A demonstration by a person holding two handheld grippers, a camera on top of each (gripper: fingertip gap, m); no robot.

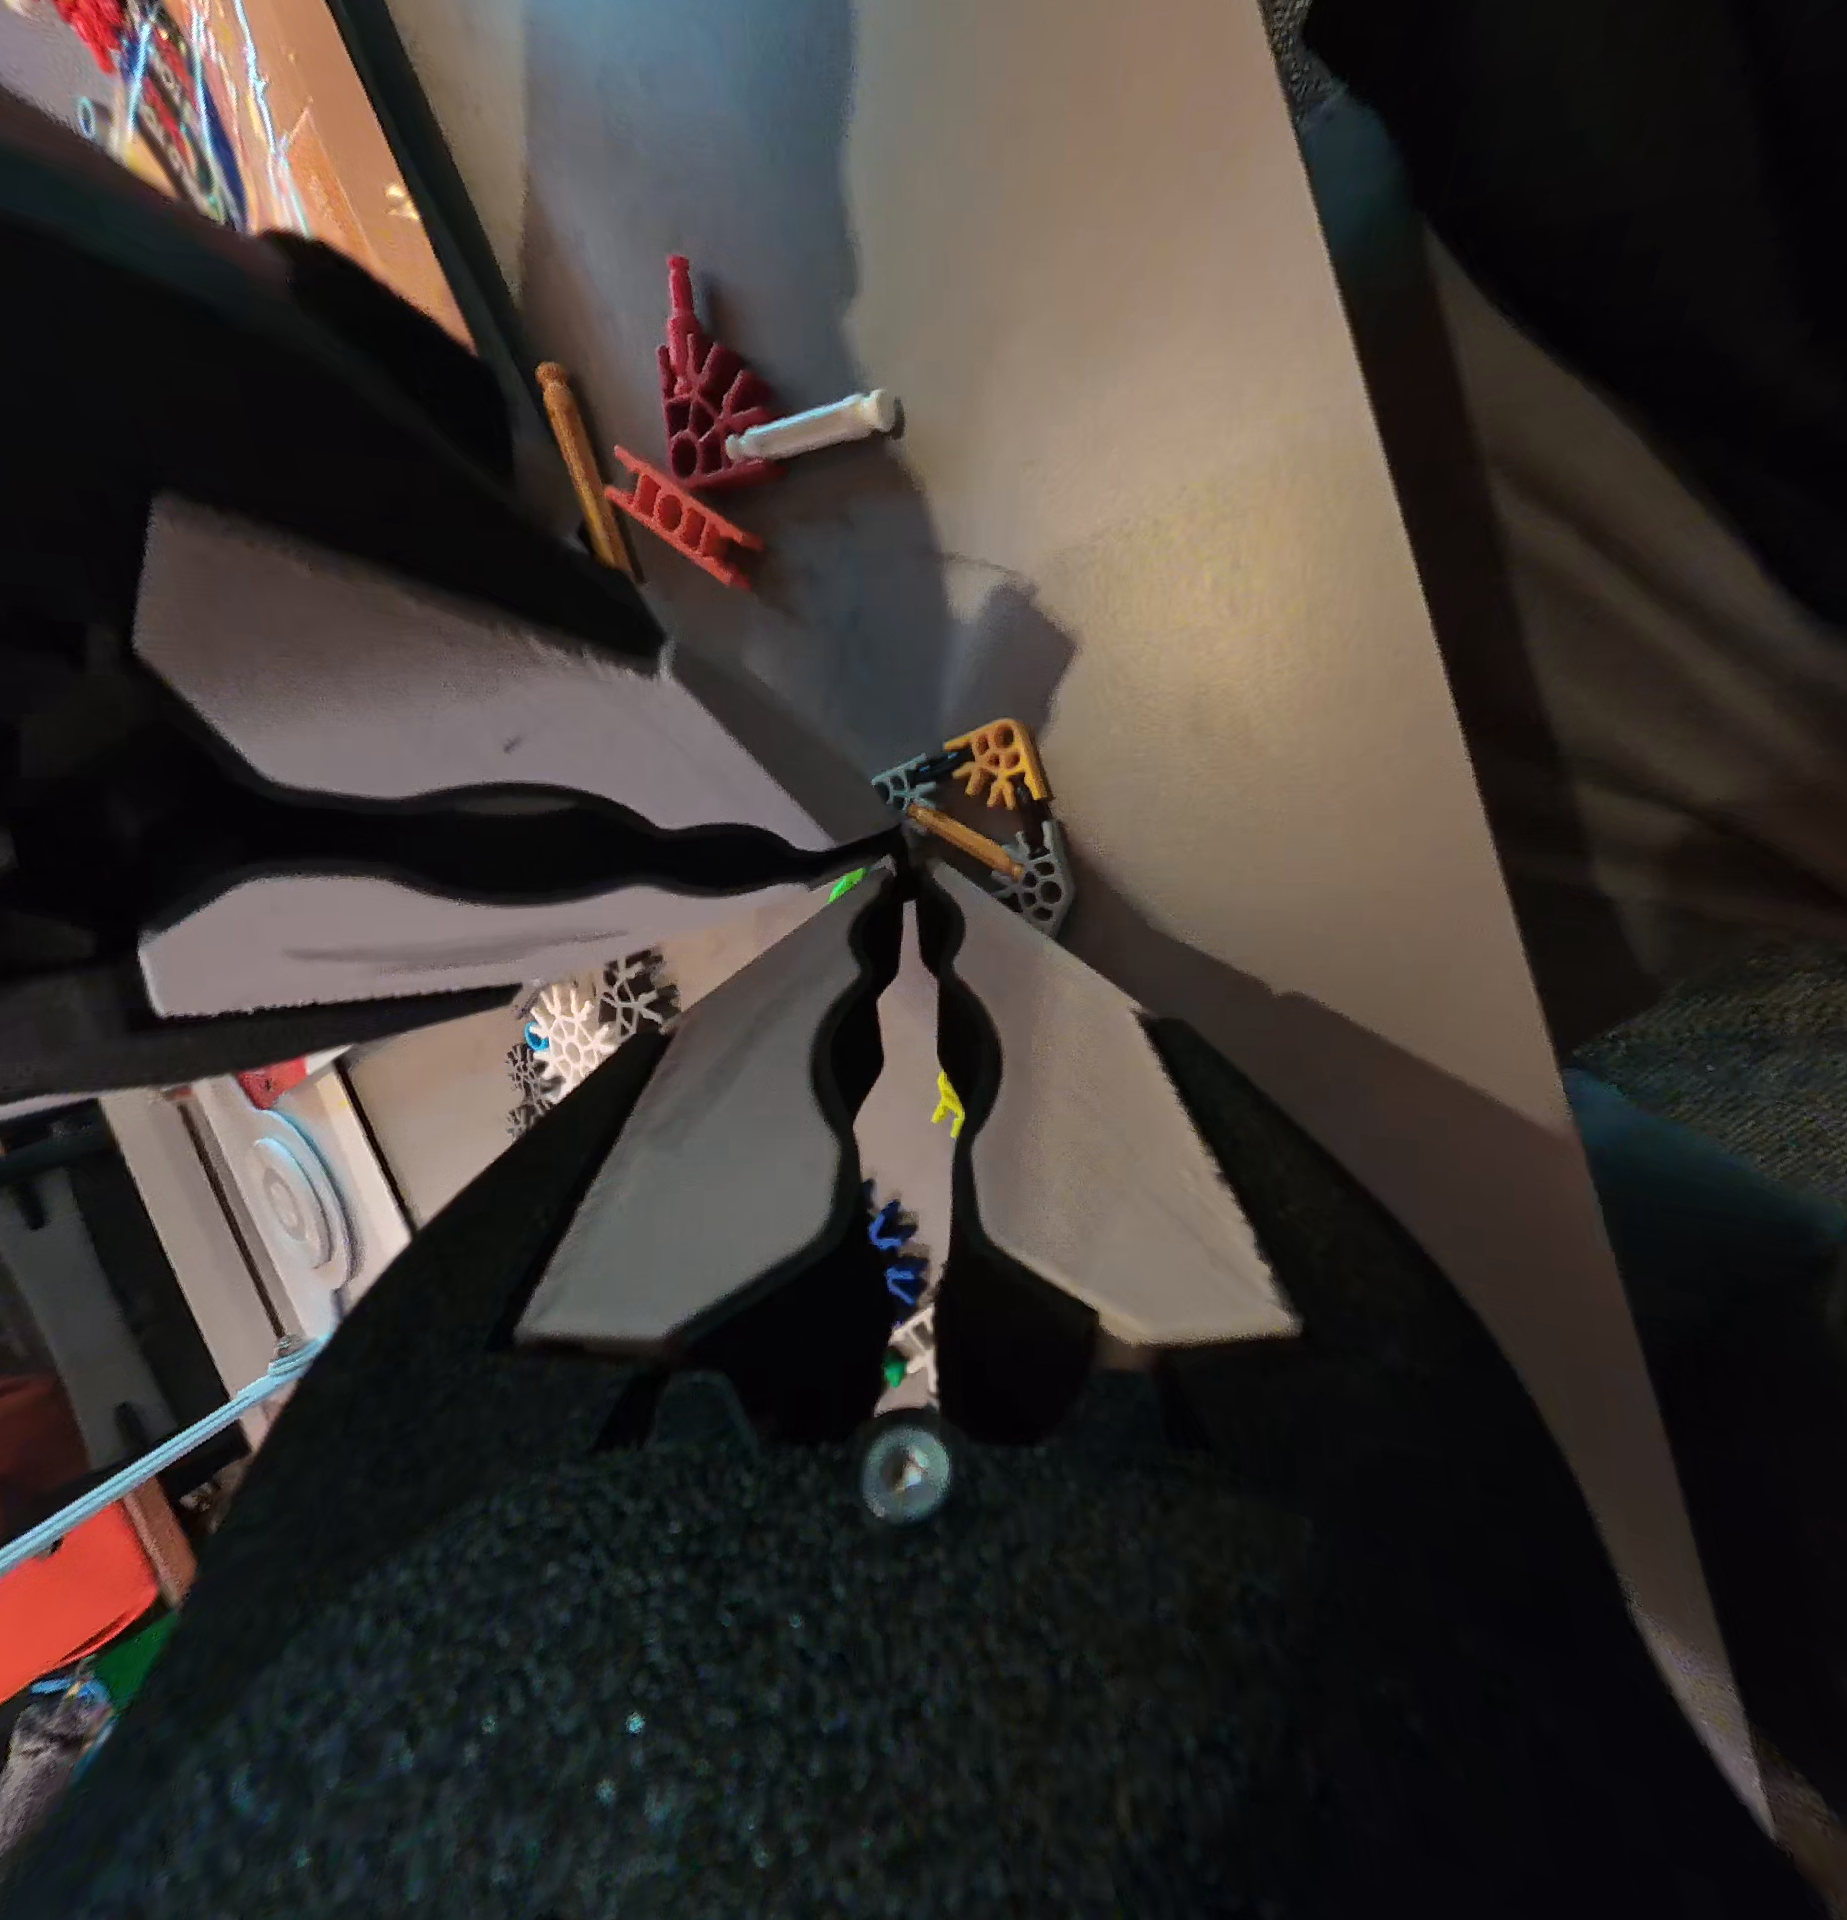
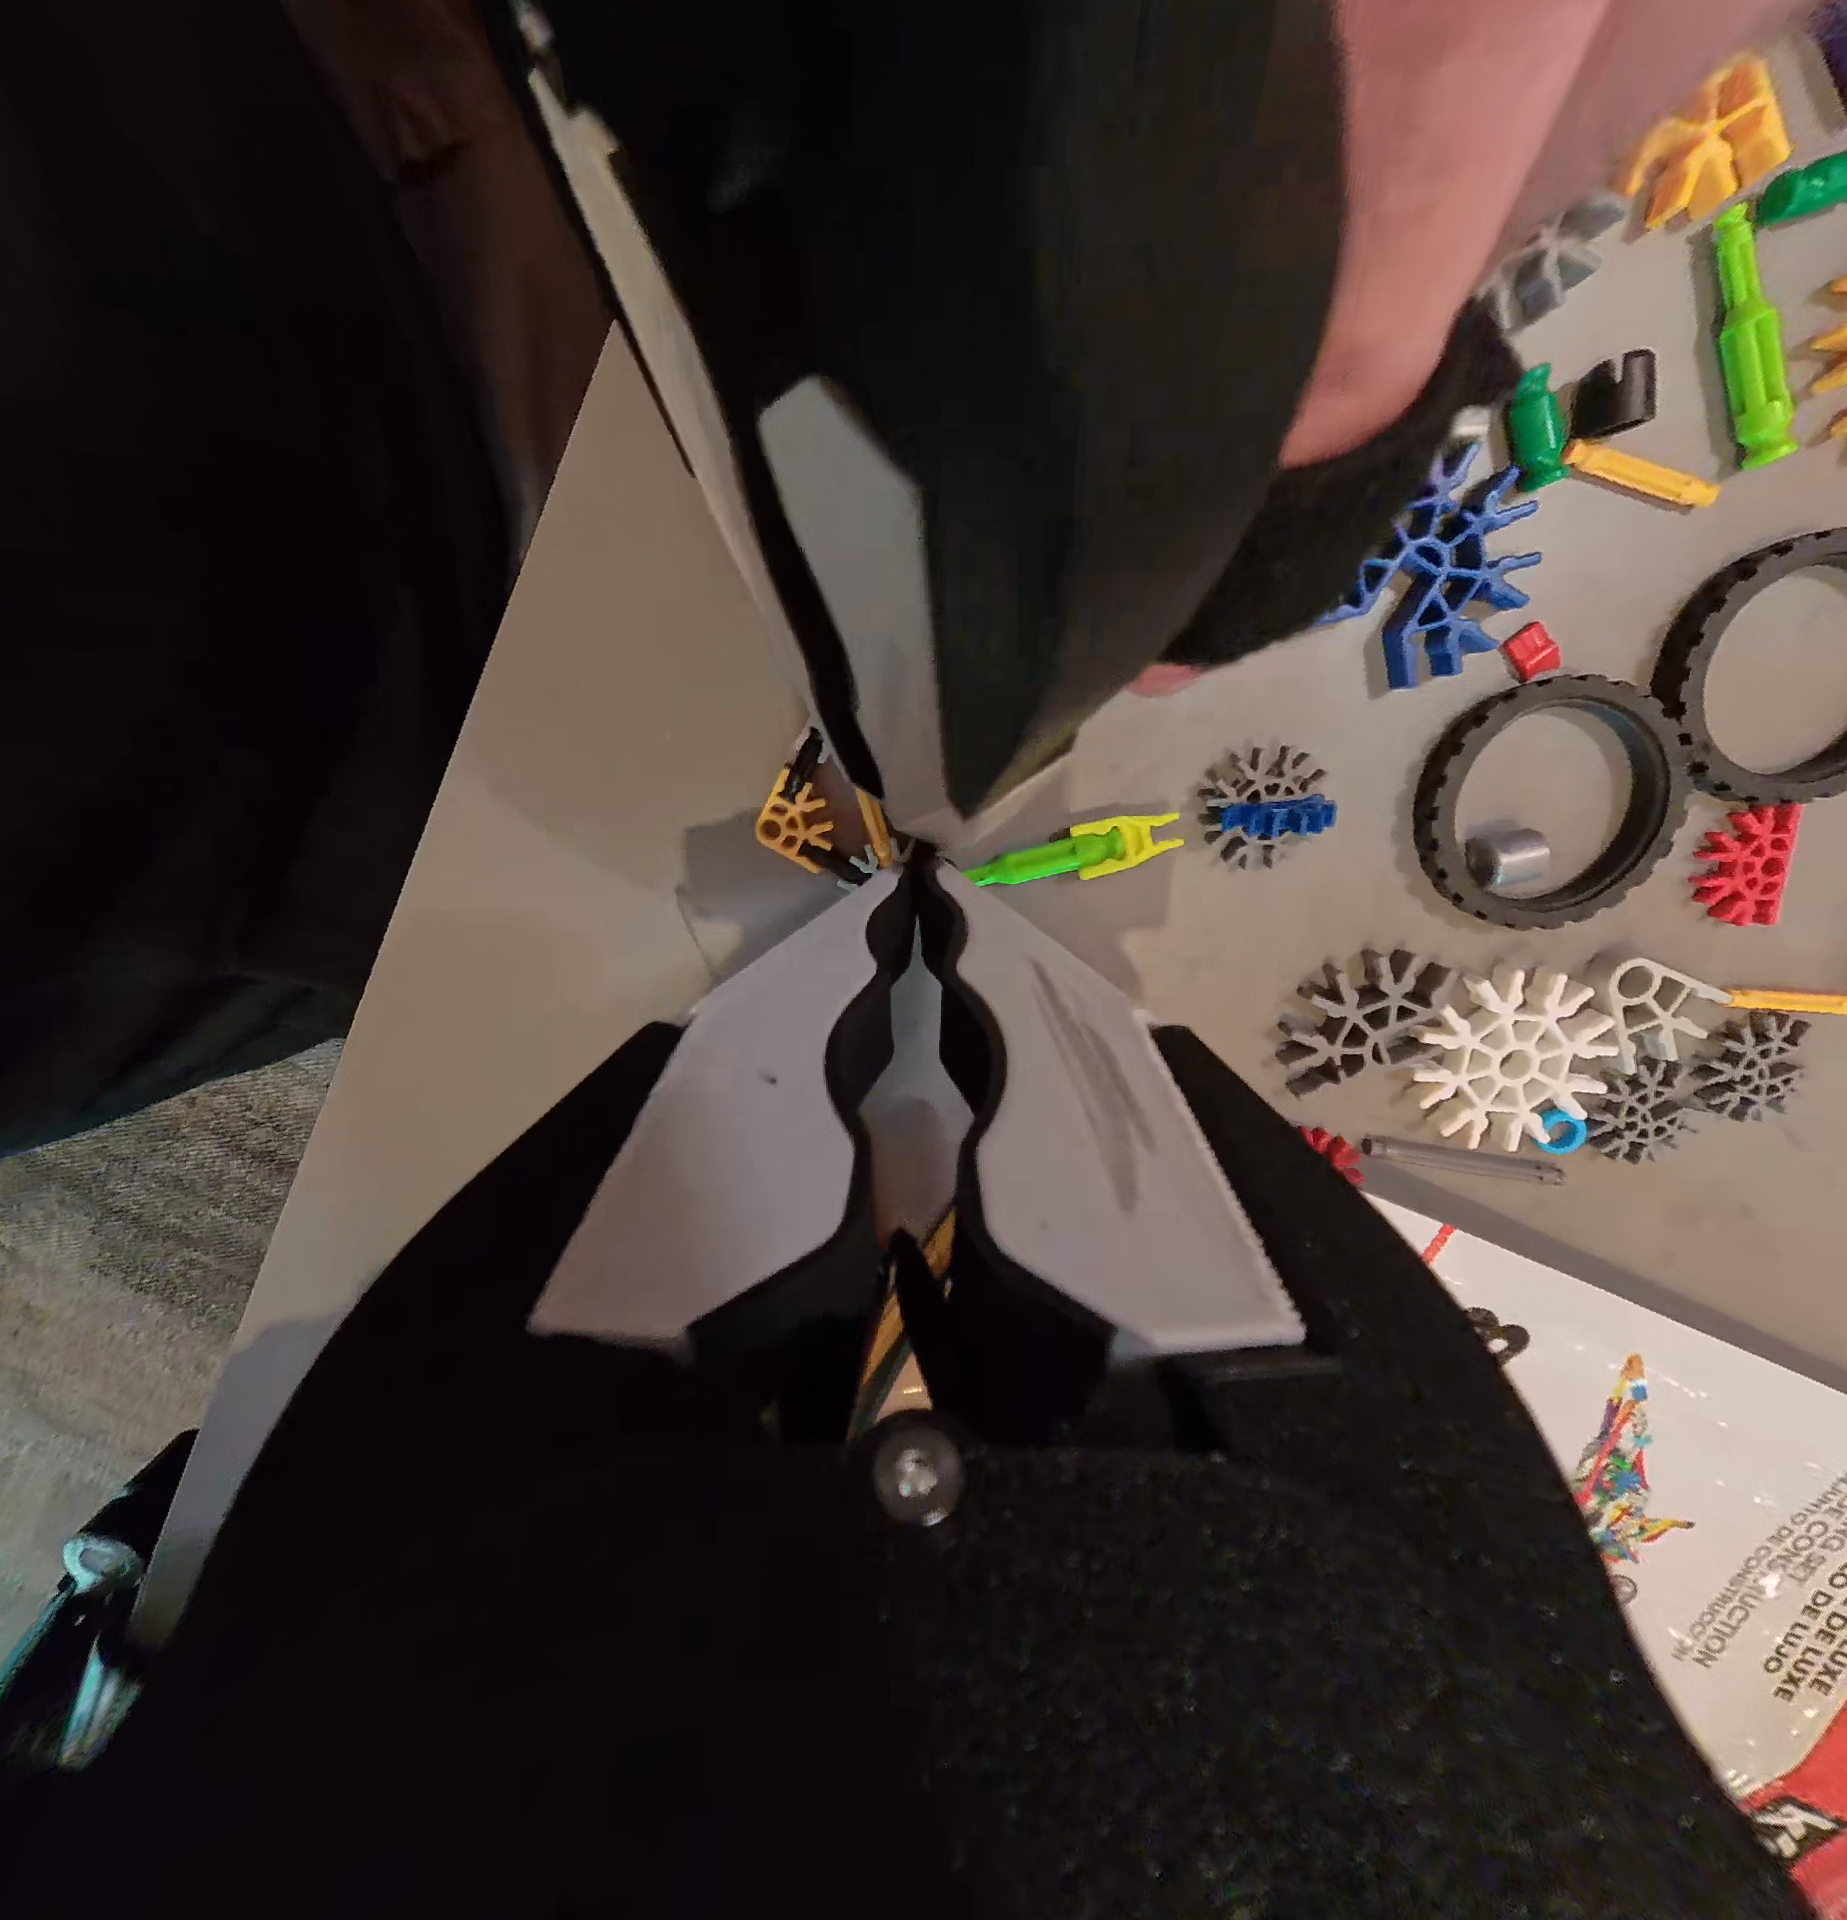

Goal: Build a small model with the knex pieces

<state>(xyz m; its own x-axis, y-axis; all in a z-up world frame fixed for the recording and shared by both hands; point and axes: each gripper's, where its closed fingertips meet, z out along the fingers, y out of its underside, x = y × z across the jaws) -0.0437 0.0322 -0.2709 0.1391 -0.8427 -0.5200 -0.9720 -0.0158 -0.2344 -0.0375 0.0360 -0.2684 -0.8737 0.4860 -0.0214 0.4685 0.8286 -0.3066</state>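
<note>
A small assembly lies on the white table (image 1: 1158, 520): an orange connector (image 1: 1002, 764), two grey connectors (image 1: 1044, 883), a tan rod (image 1: 966, 842) and short black rods. My left gripper (image 1: 906, 862) is shut, its tips at the near end of the tan rod. My right gripper (image 2: 914, 868) is shut at the same corner, by a grey connector (image 2: 865, 862). It enters the left wrist view from the left (image 1: 883, 840). The left gripper comes from the top of the right wrist view (image 2: 898, 831). The orange connector (image 2: 794, 826) sits just left of both tips. The exact pinch point is hidden.
A green rod with a yellow clip (image 2: 1064, 852) lies right of the tips. Loose parts are spread beyond: two black tyres (image 2: 1542, 810), a blue connector (image 2: 1438, 571), a white snowflake connector (image 2: 1511, 1055), a dark red connector (image 1: 711, 405), a white rod (image 1: 815, 426). A booklet (image 2: 1677, 1507) lies near right. It is some 6 centimeters from my right tips to the white rod (image 1: 815, 426).
</note>
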